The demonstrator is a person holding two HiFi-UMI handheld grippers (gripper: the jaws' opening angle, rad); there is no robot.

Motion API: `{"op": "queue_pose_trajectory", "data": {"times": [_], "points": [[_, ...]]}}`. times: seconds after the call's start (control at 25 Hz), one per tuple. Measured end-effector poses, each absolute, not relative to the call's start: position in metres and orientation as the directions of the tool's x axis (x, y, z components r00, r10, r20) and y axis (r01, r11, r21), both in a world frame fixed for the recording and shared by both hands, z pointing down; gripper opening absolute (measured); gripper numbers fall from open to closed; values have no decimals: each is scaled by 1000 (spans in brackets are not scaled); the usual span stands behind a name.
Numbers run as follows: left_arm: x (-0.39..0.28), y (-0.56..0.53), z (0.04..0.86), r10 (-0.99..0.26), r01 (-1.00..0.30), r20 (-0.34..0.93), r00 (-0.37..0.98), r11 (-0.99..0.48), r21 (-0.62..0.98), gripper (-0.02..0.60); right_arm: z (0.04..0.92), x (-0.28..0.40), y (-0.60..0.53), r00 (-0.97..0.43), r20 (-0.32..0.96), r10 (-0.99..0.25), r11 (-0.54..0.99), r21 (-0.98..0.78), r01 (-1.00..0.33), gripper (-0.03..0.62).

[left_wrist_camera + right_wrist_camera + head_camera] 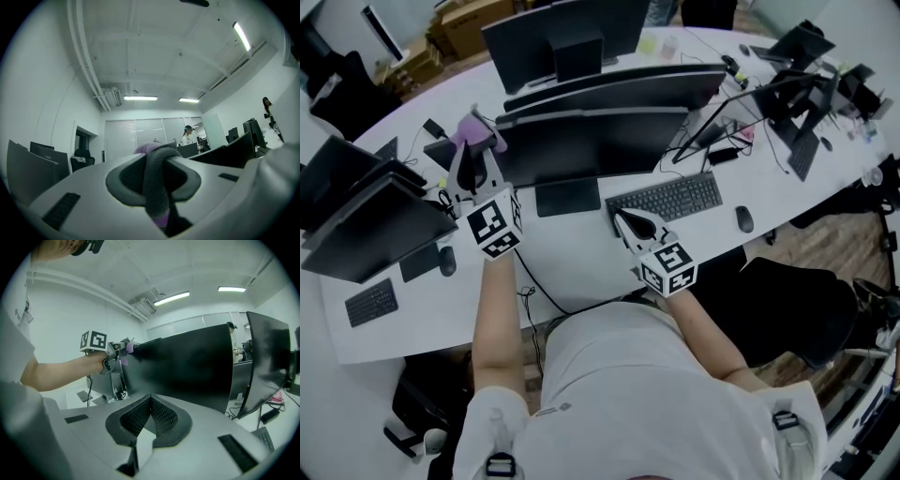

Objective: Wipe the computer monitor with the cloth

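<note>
A dark computer monitor (591, 141) stands in front of me on the white desk (581, 253); the right gripper view shows its black screen (197, 366). My left gripper (469, 169) is raised at the monitor's left edge, shut on a purple-and-grey cloth (476, 129). The cloth (157, 180) is pinched between the jaws in the left gripper view. My right gripper (630, 225) hovers low over the desk by the keyboard (667, 199), its jaws shut with nothing between them (150, 420). It sees the left gripper (117, 352) with the cloth (125, 348) at the screen's edge.
Other monitors (366, 216) stand at left and behind (562, 37). A mouse (743, 218), a second keyboard (370, 302) and another mouse (447, 261) lie on the desk. Cables and gear (806, 84) crowd the far right. A person (187, 135) stands far off.
</note>
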State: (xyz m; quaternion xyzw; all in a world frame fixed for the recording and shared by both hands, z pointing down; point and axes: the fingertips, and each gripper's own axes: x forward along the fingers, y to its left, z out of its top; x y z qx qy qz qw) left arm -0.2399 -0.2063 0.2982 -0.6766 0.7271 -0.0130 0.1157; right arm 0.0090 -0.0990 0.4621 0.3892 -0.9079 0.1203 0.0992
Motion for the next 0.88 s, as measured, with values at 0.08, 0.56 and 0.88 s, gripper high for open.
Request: {"op": "queue_pose_trajectory", "data": {"times": [0.08,0.56,0.88], "points": [[-229,-207,299,-988,-983,-150,-41,67,-172,75,463,17,-97,-671,274,-689,660,-144,-737,9],[-153,-192,301,-981,-985,-168,102,-76,-152,75,469,60,-79,-647,274,-711,630,-159,-760,9],[-129,-165,309,-975,-984,-159,153,-137,-110,75,471,69,-70,-660,274,-699,642,-166,-749,9]]}}
